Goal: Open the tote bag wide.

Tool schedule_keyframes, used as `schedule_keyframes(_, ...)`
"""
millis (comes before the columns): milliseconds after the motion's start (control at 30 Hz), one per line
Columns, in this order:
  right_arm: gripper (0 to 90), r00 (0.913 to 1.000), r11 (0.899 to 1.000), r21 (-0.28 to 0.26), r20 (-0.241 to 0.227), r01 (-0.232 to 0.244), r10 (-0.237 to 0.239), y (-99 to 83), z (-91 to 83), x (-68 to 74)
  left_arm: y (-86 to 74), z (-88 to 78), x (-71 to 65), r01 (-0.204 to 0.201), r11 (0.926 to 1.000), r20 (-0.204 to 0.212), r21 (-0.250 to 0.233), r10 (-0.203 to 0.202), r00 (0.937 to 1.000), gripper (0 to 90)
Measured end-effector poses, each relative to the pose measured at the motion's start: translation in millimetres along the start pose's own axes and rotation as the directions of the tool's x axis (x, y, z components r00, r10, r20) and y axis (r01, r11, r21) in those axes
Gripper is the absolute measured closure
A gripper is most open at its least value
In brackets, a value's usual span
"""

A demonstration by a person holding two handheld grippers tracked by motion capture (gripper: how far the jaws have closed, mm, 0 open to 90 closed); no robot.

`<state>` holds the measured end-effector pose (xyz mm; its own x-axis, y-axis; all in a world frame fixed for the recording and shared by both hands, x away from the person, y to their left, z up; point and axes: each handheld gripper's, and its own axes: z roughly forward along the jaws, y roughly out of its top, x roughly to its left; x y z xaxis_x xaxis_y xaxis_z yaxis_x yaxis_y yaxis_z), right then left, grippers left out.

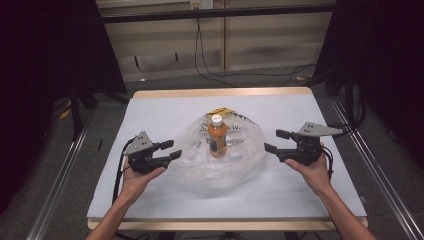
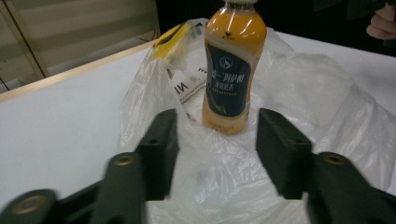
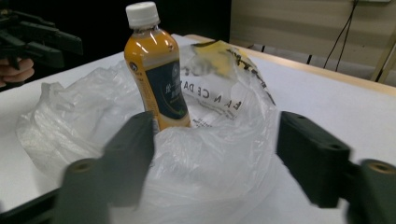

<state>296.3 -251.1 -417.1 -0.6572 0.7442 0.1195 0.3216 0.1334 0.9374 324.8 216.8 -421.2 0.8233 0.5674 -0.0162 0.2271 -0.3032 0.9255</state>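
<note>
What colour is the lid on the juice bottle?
White. The cap on the orange bottle shows best in the right gripper view.

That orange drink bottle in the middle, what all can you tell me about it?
The bottle looks like clear plastic filled with an orange drink. It has a white screw cap, which is on, and a dark blue label with pale print wrapped around its middle. It stands upright near the table's centre, on a crumpled clear plastic bag that spreads around its base. Neither gripper touches it; both are open, one on each side.
</note>
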Motion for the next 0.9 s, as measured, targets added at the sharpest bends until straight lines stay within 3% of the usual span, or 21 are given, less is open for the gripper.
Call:
schedule_keyframes(67,9.7,1.0000,1.000,-0.010,0.002,-0.001,0.001,-0.9,-3.2,1.2,-1.0,-3.6,-1.3,0.017,0.9997,0.028,-0.018,-0.016,0.9995,31.7)
schedule_keyframes(100,5.7,1.0000,1.000,-0.019,0.007,0.000,0.001,-1.9,-4.9,2.4,-2.0,-5.8,-2.9,0.024,0.9995,0.024,-0.019,-0.023,0.9994,28.8)
schedule_keyframes(167,1.1,0.9996,0.999,-0.038,0.027,-0.006,0.007,-4.1,-9.1,4.6,-6.1,-10.0,-6.4,-0.005,0.9996,-0.007,-0.026,0.005,1.0000,18.8)
schedule_keyframes(233,0.5,0.9989,0.999,-0.039,0.047,0.001,0.000,-6.6,-14.7,7.3,-11.0,-14.0,-8.4,0.003,0.9991,-0.005,-0.041,-0.003,1.0000,14.4)
schedule_keyframes(267,2.0,0.9976,0.999,-0.035,0.069,0.005,-0.002,-9.4,-19.3,10.2,-12.5,-15.8,-10.7,0.013,0.9993,-0.029,-0.035,-0.014,0.9995,8.4)
schedule_keyframes(367,1.0,0.9950,1.000,-0.003,0.098,-0.018,0.018,-12.6,-24.4,12.1,-17.2,-21.8,-11.4,0.022,0.9993,-0.021,-0.031,-0.022,0.9995,6.8)
schedule_keyframes(433,2.2,0.9919,1.000,-0.019,0.125,-0.021,0.023,-20.3,-34.3,16.4,-21.1,-26.3,-13.3,0.035,0.9991,-0.038,-0.022,-0.036,0.9986,4.6)
schedule_keyframes(567,2.2,0.9907,0.999,-0.035,0.133,-0.025,0.029,-25.9,-45.2,21.0,-28.5,-37.7,-18.4,0.031,0.9995,-0.049,-0.011,-0.032,0.9983,3.6)
schedule_keyframes(633,2.4,0.9900,0.999,-0.031,0.138,-0.027,0.031,-31.3,-52.5,22.8,-32.8,-41.6,-22.0,0.012,0.9999,-0.023,-0.004,-0.012,0.9997,3.5)
schedule_keyframes(700,2.6,0.9880,1.000,-0.024,0.153,-0.017,0.021,-37.8,-57.6,24.5,-39.5,-45.6,-27.2,0.013,0.9999,-0.058,-0.007,-0.013,0.9982,2.8)
schedule_keyframes(767,2.3,0.9877,0.998,-0.038,0.148,-0.045,0.050,-43.8,-61.9,22.8,-44.2,-49.3,-30.1,0.020,0.9997,-0.054,0.016,-0.020,0.9984,3.1)
schedule_keyframes(800,2.2,0.9872,0.998,-0.038,0.149,-0.052,0.057,-46.1,-63.9,21.6,-45.5,-51.0,-30.5,0.008,0.9999,-0.061,0.009,-0.007,0.9981,3.0)
schedule_keyframes(833,2.2,0.9873,0.998,-0.040,0.146,-0.057,0.062,-47.7,-65.4,20.8,-47.4,-53.6,-31.7,0.021,0.9998,-0.077,-0.005,-0.022,0.9968,3.0)
schedule_keyframes(900,2.1,0.9848,0.999,-0.031,0.167,-0.045,0.049,-53.1,-68.7,20.9,-49.3,-55.2,-28.8,0.035,0.9994,-0.068,0.002,-0.035,0.9971,3.0)
